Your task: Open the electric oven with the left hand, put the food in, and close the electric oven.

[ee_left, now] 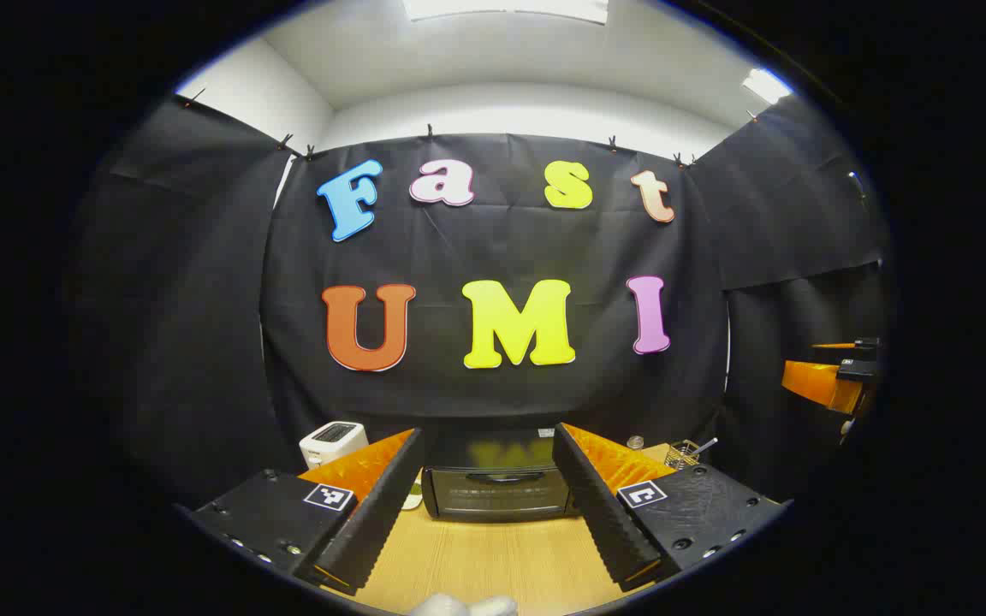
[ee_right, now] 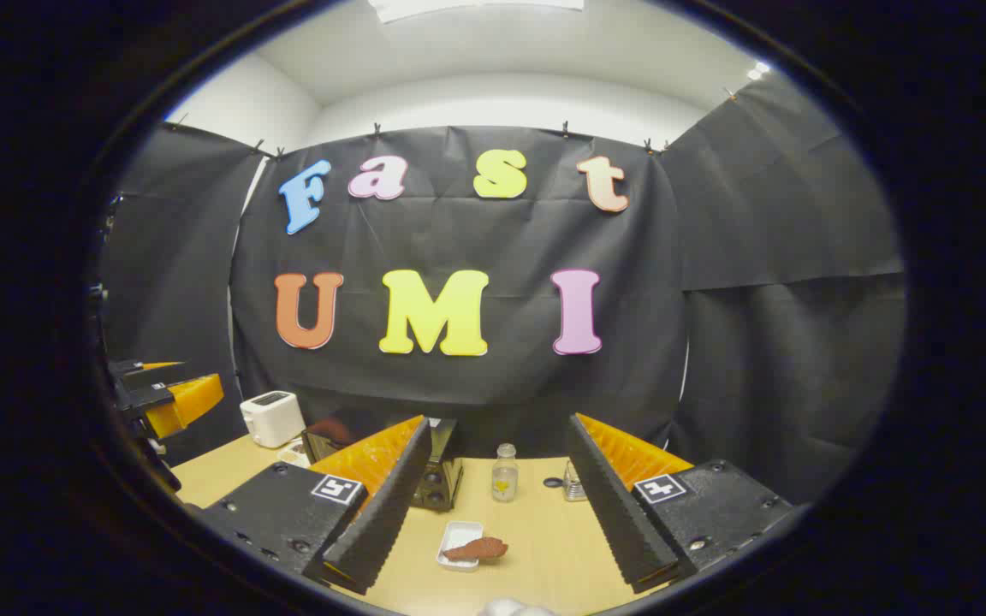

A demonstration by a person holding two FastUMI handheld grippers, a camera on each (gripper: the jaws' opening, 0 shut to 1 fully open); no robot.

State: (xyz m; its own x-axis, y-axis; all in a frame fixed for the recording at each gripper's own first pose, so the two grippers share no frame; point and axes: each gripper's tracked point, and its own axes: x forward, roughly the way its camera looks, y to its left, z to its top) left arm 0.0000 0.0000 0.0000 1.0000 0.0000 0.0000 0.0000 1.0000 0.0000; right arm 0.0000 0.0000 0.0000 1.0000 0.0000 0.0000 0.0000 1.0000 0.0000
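A black electric oven (ee_left: 497, 492) with its door closed stands at the back of the wooden table (ee_left: 493, 560), straight ahead between the fingers of my left gripper (ee_left: 486, 513). That gripper is open and holds nothing. In the right gripper view the oven (ee_right: 437, 470) sits behind my left finger. A brown piece of food (ee_right: 478, 548) lies on a small white tray (ee_right: 457, 541) on the table, between the fingers of my right gripper (ee_right: 493, 513), which is open and empty. The other gripper (ee_right: 169, 400) hangs at the far left of that view.
A white toaster (ee_left: 332, 441) stands left of the oven. A small clear bottle (ee_right: 505, 473) and a wire holder (ee_right: 574, 486) sit at the back right of the table. Black cloth walls close the booth on three sides.
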